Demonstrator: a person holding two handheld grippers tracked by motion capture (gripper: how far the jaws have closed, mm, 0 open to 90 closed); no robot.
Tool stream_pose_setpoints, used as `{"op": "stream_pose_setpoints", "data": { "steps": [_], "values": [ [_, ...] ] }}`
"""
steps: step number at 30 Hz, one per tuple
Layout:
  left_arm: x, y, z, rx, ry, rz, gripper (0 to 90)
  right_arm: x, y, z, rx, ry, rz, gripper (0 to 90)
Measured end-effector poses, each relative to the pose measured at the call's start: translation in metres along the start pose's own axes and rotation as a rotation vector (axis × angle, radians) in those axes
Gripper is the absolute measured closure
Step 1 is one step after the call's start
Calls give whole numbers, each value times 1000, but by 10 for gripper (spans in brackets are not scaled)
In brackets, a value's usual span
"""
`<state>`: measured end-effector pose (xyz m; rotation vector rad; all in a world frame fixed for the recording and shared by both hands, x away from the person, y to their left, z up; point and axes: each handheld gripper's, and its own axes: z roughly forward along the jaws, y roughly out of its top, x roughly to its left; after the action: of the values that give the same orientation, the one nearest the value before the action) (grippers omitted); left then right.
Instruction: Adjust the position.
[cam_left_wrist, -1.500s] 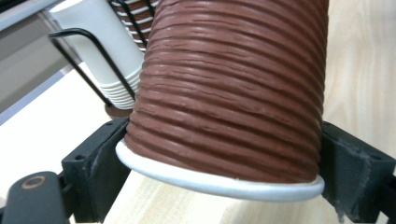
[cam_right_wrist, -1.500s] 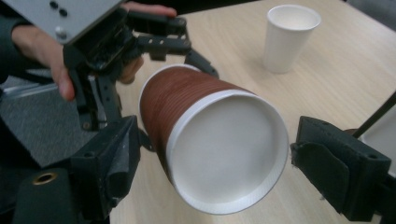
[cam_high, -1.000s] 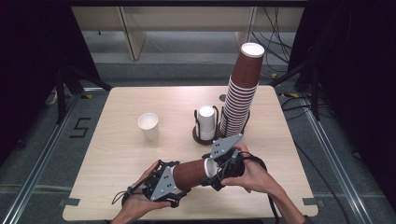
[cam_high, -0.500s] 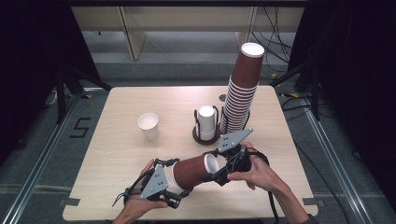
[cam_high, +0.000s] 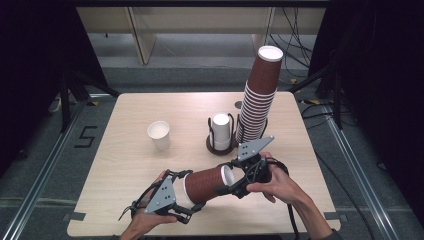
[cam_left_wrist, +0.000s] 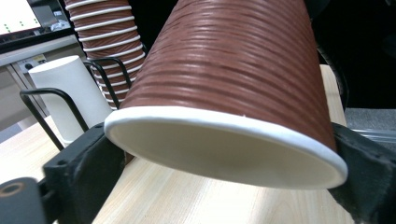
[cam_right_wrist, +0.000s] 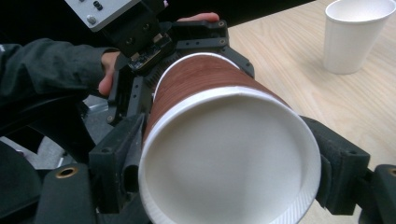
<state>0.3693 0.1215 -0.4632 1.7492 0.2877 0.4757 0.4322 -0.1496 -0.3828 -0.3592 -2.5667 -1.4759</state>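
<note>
High view: brown cups (cam_high: 207, 184) held near table's front edge (cam_high: 200, 234).

The cup (cam_high: 207, 184) held over the table's (cam_high: 125, 165) near edge is ribbed brown outside with a white rim and white inside, caught between the black left gripper (cam_high: 184, 196) and black right gripper (cam_high: 231, 183), each topped by a grey plate. Toward the far right corner the stack (cam_high: 257, 97) repeats that brown, banded by white rims, beside a white cup in a black wire holder (cam_high: 221, 132). A plain white cup (cam_high: 159, 135) stands on the pale wood-grain top.
</note>
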Motion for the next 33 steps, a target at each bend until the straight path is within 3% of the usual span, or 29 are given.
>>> {"op": "stream_pose_setpoints", "data": {
  "steps": [10,18,21,27,33],
  "values": [
    [-2,0,1,-8,5,0,38,-1,-1,1,10,2,-5,236],
    [0,4,-3,28,-6,55,95,-2,-2,2,19,5,-9,229],
    [0,4,-2,49,-10,64,103,1,-2,3,52,-10,-14,210],
    [0,7,0,166,-12,93,107,6,1,-1,144,-125,-94,163],
    [-3,10,2,257,-26,137,107,19,4,5,249,-176,-227,173]
  ]
}}
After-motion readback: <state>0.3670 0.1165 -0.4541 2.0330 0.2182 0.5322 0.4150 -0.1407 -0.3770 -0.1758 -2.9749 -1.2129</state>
